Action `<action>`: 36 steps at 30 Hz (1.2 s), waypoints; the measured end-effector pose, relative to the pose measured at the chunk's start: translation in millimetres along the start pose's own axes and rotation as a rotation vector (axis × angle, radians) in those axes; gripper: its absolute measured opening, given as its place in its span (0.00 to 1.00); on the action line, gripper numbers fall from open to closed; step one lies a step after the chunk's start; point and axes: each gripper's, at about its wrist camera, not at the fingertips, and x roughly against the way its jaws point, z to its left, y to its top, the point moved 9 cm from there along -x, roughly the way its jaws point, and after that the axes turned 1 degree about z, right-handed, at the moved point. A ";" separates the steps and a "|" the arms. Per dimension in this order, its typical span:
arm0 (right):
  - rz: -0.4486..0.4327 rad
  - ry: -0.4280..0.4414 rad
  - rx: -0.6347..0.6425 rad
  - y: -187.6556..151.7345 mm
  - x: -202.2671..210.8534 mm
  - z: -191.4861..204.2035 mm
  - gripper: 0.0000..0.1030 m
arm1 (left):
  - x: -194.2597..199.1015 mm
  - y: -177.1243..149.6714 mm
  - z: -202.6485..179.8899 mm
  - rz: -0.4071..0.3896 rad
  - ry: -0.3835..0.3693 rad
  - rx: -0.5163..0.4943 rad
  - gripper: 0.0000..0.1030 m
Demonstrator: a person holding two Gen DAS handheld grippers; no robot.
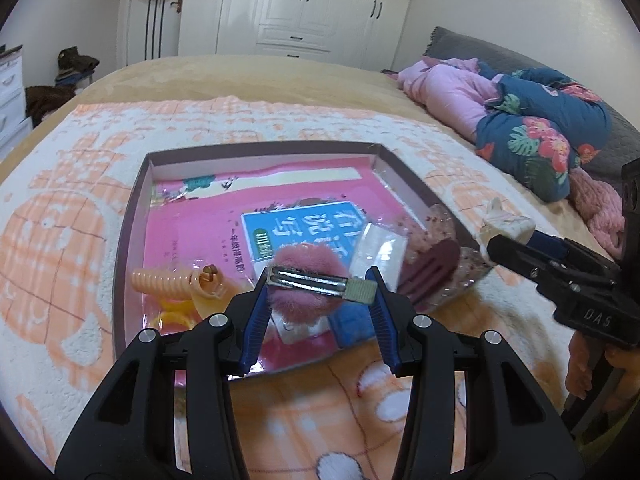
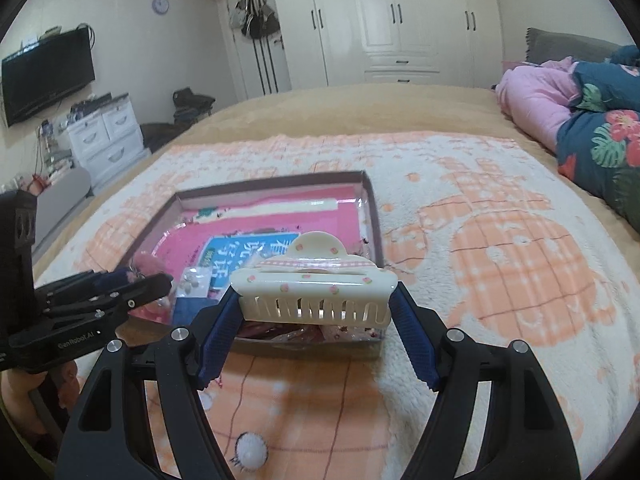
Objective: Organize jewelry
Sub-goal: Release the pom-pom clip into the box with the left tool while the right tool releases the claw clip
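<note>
Left wrist view: the left gripper [image 1: 320, 280] has its jaws closed narrowly on a pink fluffy clip [image 1: 306, 286], whose metal bar runs crosswise from one jaw to the other, at centre frame. The clip hangs over the near edge of the box [image 1: 132, 200] lying on the bed [image 1: 80, 152]. Inside the box, an orange coil tie [image 1: 168, 282] lies at lower left and a dark red comb clip [image 1: 430, 272] at the right. At right of frame, the right gripper [image 1: 496, 240] holds a cream claw clip [image 1: 506, 226] beside the box's right wall.

Right wrist view: the right gripper [image 2: 316, 300] has its jaws set wide on the cream claw clip [image 2: 314, 292], long axis crosswise, at centre frame over the box's [image 2: 372, 216] near right corner. The left gripper [image 2: 160, 280] sits at left, over the near left part. Each clip seems already poised above the box, so the next move is probably downward, the left one being deeper in.
</note>
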 end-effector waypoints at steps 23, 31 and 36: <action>-0.100 -0.002 -0.020 -8.6 31.5 0.5 0.91 | 36.5 -1.4 -0.5 -0.095 0.034 -0.016 0.74; -0.223 -0.028 -0.017 -9.6 70.2 4.9 0.94 | 74.8 -4.0 -3.4 -0.182 0.057 -0.026 0.89; -0.266 -0.048 -0.001 -12.2 83.5 8.5 0.94 | 91.6 -11.0 -1.4 -0.198 0.053 -0.009 0.89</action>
